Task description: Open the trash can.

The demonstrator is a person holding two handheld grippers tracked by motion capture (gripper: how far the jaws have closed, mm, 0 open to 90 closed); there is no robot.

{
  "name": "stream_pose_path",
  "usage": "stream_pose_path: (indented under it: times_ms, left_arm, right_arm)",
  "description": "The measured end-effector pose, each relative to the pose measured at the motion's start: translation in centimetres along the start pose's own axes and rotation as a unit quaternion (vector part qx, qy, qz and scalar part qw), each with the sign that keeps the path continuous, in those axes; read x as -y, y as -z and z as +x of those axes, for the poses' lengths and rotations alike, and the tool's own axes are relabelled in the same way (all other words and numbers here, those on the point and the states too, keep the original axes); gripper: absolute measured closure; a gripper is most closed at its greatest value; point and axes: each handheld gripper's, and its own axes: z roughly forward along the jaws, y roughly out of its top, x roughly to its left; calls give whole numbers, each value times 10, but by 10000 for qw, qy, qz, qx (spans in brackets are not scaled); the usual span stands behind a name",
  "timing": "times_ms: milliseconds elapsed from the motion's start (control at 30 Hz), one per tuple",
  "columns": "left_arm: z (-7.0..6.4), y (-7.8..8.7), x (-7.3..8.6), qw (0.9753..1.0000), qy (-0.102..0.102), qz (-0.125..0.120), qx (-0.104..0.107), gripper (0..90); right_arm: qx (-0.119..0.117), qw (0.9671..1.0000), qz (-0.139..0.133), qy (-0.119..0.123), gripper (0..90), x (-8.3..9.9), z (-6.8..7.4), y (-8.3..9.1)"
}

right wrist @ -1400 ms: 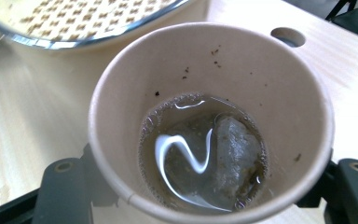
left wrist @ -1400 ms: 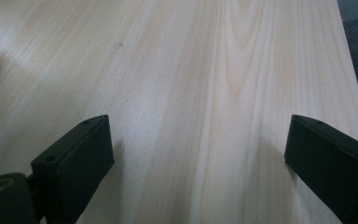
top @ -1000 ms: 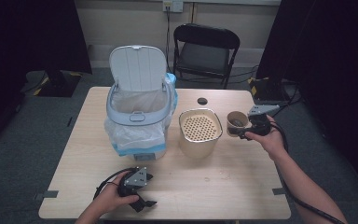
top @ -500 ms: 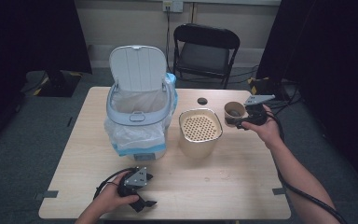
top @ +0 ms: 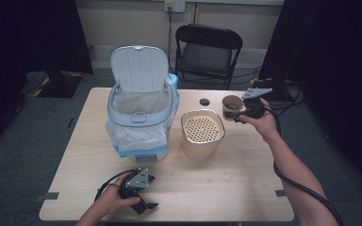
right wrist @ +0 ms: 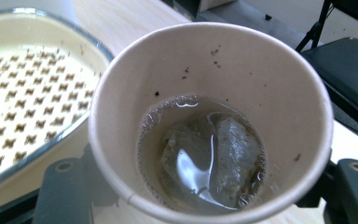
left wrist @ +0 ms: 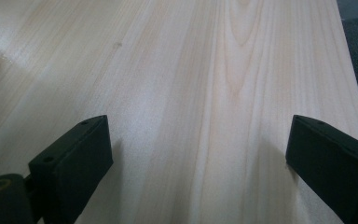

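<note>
My right gripper (top: pixel 238 112) pinches a paper cup (right wrist: pixel 209 121) between its jaws, held above the table (top: pixel 245 188) just beside the perforated strainer bin (top: pixel 202 132); a soaked tea bag (right wrist: pixel 214 158) lies in the shallow brown liquid at the cup's bottom. My left gripper (top: pixel 141 197) rests at the table's near edge, well apart from the cup, jaws spread wide over bare wood. Beyond it, the white lidded trash bin (top: pixel 139 113) stands open, its plastic liner hanging out.
</note>
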Motion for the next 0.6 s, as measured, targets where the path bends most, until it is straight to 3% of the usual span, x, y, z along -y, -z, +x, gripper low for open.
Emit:
stream_pose_path:
  times_ms: [600]
  left_arm:
    - [0, 0, 0, 10000, -4, 16, 30, 56]
  right_arm:
    - [100, 9995, -6, 290, 290, -24, -3, -15]
